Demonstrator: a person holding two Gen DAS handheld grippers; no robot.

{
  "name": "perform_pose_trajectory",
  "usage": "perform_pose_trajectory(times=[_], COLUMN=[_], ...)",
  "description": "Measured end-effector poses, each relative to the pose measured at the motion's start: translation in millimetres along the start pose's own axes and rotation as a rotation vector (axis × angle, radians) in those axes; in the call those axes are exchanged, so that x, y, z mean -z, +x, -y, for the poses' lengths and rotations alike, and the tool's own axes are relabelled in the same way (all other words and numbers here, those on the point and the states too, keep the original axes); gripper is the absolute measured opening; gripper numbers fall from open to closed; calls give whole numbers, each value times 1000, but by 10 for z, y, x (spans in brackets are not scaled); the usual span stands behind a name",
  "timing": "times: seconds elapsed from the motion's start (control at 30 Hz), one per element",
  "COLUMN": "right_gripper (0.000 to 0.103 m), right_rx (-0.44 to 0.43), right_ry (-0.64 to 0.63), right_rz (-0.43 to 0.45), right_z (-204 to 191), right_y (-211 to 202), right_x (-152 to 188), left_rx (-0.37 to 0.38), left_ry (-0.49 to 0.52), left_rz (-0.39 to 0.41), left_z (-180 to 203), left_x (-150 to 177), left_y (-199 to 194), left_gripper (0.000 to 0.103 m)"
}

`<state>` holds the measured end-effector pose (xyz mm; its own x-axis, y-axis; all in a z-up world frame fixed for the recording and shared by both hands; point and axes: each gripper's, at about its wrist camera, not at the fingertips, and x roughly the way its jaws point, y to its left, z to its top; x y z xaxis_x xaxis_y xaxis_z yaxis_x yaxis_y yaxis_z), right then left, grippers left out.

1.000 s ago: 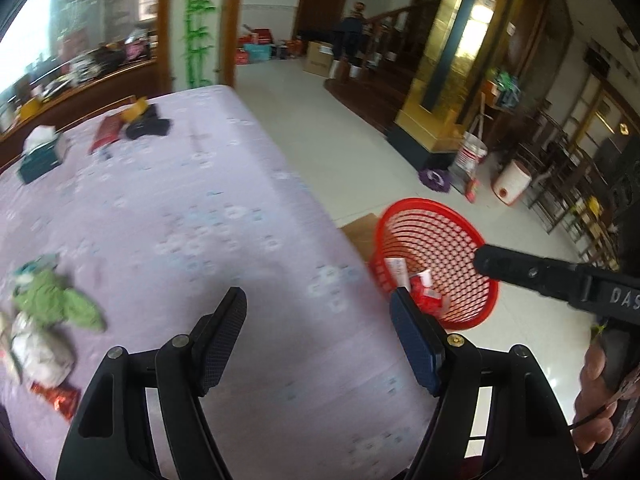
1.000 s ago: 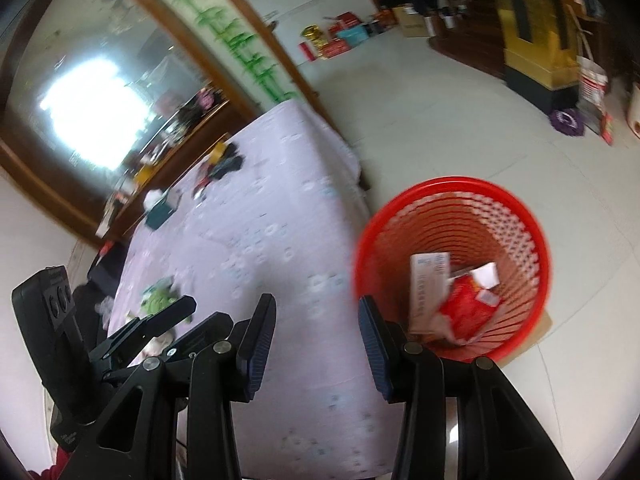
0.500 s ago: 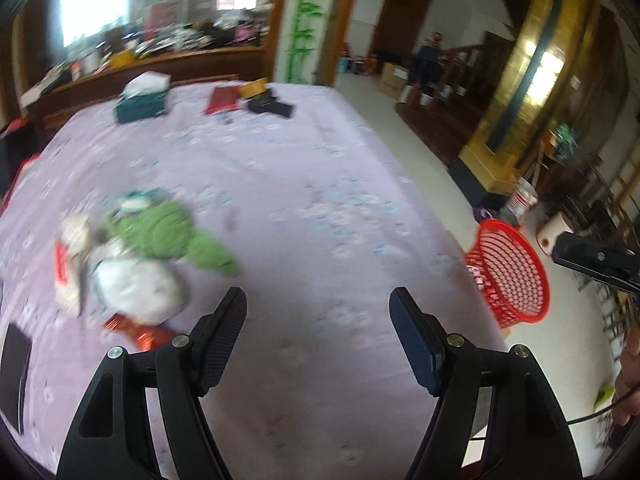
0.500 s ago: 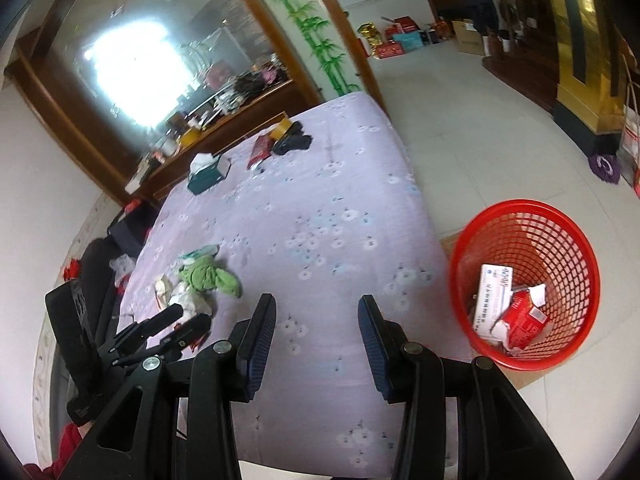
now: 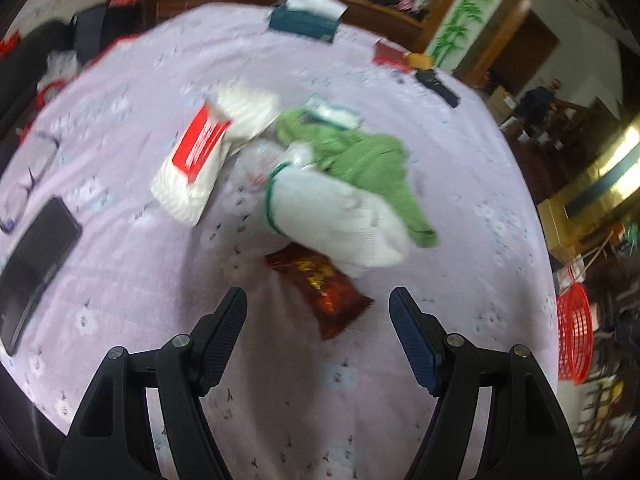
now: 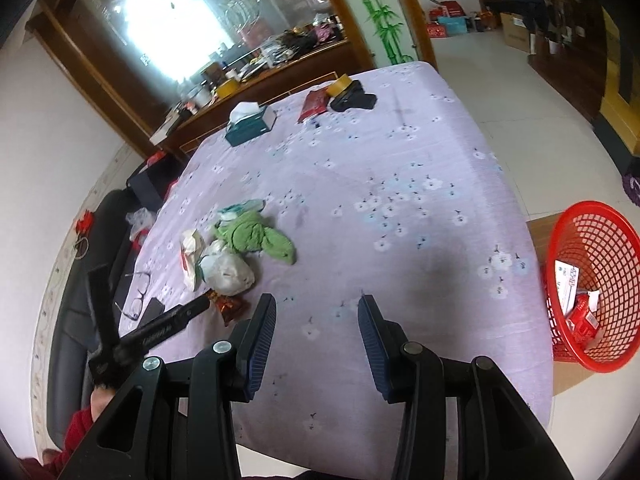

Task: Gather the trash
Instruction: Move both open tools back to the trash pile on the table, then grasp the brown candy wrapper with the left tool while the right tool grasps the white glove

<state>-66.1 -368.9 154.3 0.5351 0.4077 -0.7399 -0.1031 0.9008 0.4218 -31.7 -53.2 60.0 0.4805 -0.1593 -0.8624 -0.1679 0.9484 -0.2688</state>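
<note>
A pile of trash lies on the lilac flowered tablecloth point(image 5: 280, 400): a dark red snack wrapper point(image 5: 320, 292), a white crumpled bag point(image 5: 336, 216), a green cloth point(image 5: 368, 160) and a red-and-white packet point(image 5: 196, 160). My left gripper point(image 5: 318, 312) is open and empty, just short of the red wrapper. My right gripper point(image 6: 316, 320) is open and empty above the table's near edge. The pile shows in the right wrist view too point(image 6: 232, 256), with the left gripper's finger beside it. The red mesh basket point(image 6: 592, 292) stands on the floor at the right and holds red and white packaging.
A black phone point(image 5: 36, 256) and glasses point(image 5: 32, 176) lie left of the pile. A teal tissue box point(image 6: 250, 124), a red packet point(image 6: 314, 104), a tape roll and a black object point(image 6: 354, 98) sit at the table's far end.
My left gripper has swung from the basket to the trash pile and come close to the red wrapper. My right gripper has drawn back from the basket over the table.
</note>
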Motion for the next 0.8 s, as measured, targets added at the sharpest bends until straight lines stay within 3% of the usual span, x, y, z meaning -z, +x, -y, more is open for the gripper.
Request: perform_pose_trajectory(times=[0.13, 0.37, 0.5, 0.67, 0.8], right_gripper=[46, 46, 46, 46, 53], right_rx=[15, 39, 32, 10, -16], right_ry=[0, 0, -28, -105, -187], right_rz=[-5, -24, -39, -77, -121], right_z=[1, -16, -135, -416, -699], right_y=[17, 74, 164, 435, 773], right_x=[6, -16, -43, -87, -109], left_rx=[-33, -18, -35, -26, -49], left_ry=[16, 59, 111, 98, 92], left_rz=[-22, -57, -36, -51, -44], left_z=[1, 44, 42, -201, -415], left_x=[-40, -72, -56, 30, 71], left_y=[185, 427, 397, 278, 186], left_gripper=[70, 51, 48, 46, 46])
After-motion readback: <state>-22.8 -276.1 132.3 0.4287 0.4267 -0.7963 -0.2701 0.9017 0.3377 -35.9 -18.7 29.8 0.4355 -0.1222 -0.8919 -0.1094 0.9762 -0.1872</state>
